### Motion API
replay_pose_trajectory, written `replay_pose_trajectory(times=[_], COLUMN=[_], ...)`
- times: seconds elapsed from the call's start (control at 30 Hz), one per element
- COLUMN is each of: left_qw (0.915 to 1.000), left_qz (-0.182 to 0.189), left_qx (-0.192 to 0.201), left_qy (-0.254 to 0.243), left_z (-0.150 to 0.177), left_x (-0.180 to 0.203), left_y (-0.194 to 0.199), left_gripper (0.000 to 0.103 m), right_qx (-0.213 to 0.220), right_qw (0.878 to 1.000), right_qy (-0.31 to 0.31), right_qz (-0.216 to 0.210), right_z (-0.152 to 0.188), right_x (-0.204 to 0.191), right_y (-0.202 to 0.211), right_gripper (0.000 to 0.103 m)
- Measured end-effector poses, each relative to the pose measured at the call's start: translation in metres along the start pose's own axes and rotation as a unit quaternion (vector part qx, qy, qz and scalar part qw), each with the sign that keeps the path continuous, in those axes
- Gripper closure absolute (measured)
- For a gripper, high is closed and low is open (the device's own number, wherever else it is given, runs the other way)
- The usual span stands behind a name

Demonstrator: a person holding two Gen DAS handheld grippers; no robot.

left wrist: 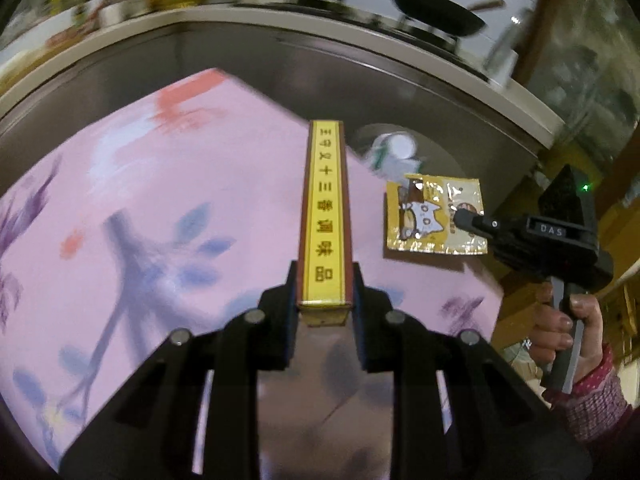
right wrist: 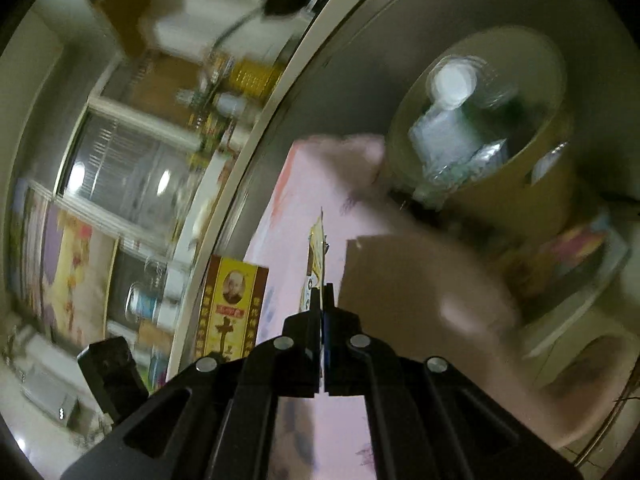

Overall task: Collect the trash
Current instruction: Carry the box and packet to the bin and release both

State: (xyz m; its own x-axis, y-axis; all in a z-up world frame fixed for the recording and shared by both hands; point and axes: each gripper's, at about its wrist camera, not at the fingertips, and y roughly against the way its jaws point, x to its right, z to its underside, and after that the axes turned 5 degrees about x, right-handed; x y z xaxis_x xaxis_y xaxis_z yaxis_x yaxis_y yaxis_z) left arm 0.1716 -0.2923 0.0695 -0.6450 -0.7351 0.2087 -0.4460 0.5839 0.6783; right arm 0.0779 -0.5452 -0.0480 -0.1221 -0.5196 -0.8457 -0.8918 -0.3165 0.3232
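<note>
My left gripper (left wrist: 325, 280) is shut on a long yellow and brown seasoning box (left wrist: 325, 216), held edge-on above the pink flowered cloth (left wrist: 180, 200). The same box (right wrist: 234, 300) shows its printed face at the lower left of the right wrist view. My right gripper (right wrist: 323, 296) is shut on a flat yellow foil packet (right wrist: 318, 256), seen edge-on there. In the left wrist view that packet (left wrist: 436, 216) hangs from the right gripper (left wrist: 464, 218) at the cloth's right edge. Beyond it stands a round brown bin (right wrist: 556, 184) holding a white cup (right wrist: 452, 80) and crumpled plastic.
A steel cabinet front (left wrist: 320, 80) runs behind the cloth, with dark pans (left wrist: 436, 12) on the counter above it. A person's hand (left wrist: 560, 320) grips the right tool's handle. A blurred brown cardboard piece (right wrist: 400, 280) lies just right of the packet.
</note>
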Motion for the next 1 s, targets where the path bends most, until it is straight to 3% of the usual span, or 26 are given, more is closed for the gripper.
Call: replay_pose_trajectory(times=[0.17,0.33,0.37,0.57,0.67,0.73,0.83,1.0], left_qw=[0.9988,0.9964,0.9962,0.9957,0.9949,0.9943,0.9931,0.9951], left_qz=[0.034,0.061,0.062,0.056,0.051,0.043,0.021,0.01], left_qx=[-0.012,-0.035,-0.039,-0.066,-0.081,-0.093,-0.109,-0.09], left_qy=[-0.035,-0.046,-0.047,-0.033,-0.032,-0.031,-0.038,-0.038], left_z=[-0.053,-0.092,-0.098,-0.113,-0.112,-0.109,-0.102,-0.097], left_x=[0.049,0.088,0.093,0.098,0.099,0.101,0.103,0.098], left_y=[-0.057,-0.126,-0.138,-0.201,-0.222,-0.233,-0.24,-0.22], left_gripper=[0.081,0.081,0.081,0.081,0.08,0.078,0.061,0.052], right_qx=[0.107,0.175,0.187,0.183,0.161,0.141,0.121,0.118], right_qw=[0.99,0.958,0.946,0.898,0.889,0.887,0.894,0.92], right_qy=[0.029,0.112,0.137,0.232,0.25,0.262,0.263,0.227], right_qz=[0.086,0.196,0.228,0.327,0.349,0.354,0.342,0.298], right_z=[-0.049,-0.08,-0.086,-0.1,-0.105,-0.102,-0.096,-0.089], right_x=[0.013,0.011,0.011,0.026,0.042,0.045,0.046,0.05], right_y=[0.034,0.027,0.018,-0.03,-0.045,-0.057,-0.067,-0.059], right_gripper=[0.103,0.103,0.103,0.103,0.103,0.103,0.103,0.099])
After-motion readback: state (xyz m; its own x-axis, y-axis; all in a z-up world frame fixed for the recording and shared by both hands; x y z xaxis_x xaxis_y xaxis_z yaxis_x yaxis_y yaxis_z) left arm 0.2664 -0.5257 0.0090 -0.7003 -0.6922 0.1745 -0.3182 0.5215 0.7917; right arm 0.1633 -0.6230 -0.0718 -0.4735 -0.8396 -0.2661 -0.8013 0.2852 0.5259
